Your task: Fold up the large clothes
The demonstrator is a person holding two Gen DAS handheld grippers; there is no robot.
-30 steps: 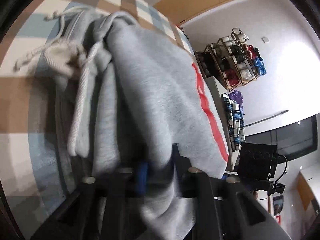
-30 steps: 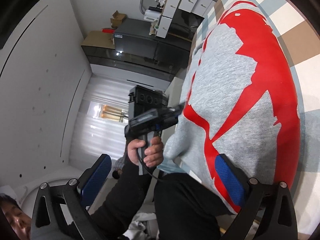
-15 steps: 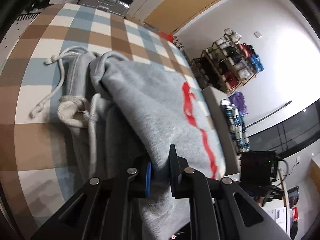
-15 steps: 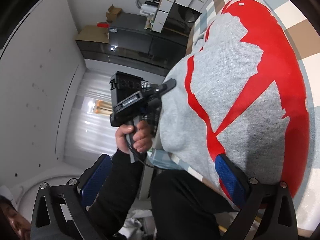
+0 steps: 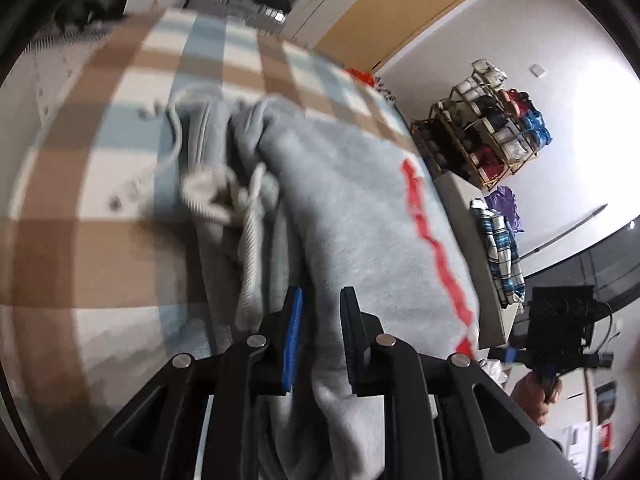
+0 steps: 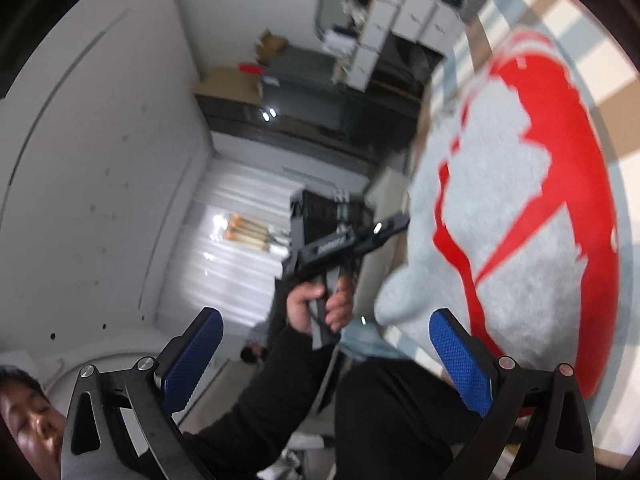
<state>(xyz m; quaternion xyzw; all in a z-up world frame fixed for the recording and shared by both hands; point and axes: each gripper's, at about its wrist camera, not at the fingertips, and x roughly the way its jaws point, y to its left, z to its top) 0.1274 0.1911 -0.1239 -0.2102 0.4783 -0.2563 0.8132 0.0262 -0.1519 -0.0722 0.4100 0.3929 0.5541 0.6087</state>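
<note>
A grey hoodie (image 5: 360,208) with a red print and white drawcords lies folded on a checked blanket (image 5: 80,248). My left gripper (image 5: 318,320) points down at the hoodie's near edge. A thick fold of grey fabric runs between its pads, and the jaws are opening slightly. In the right wrist view the same hoodie (image 6: 520,216) fills the right side, with the left gripper (image 6: 394,222) at its lifted corner in a person's hand (image 6: 320,308). My right gripper (image 6: 324,344) stands open and level, off the hoodie's edge, with nothing between its fingers.
A rack of shoes (image 5: 488,132) and a checked shirt (image 5: 500,256) on a white block stand beyond the bed's right side. White drawer units (image 6: 396,24) and a dark cabinet (image 6: 304,92) line the far wall. The person's dark sleeve (image 6: 256,412) and trousers fill the foreground.
My left gripper has risen and drawn back with the hoodie's edge still between its pads; more of the blanket shows. In the right wrist view the left gripper and hand have shifted up and right.
</note>
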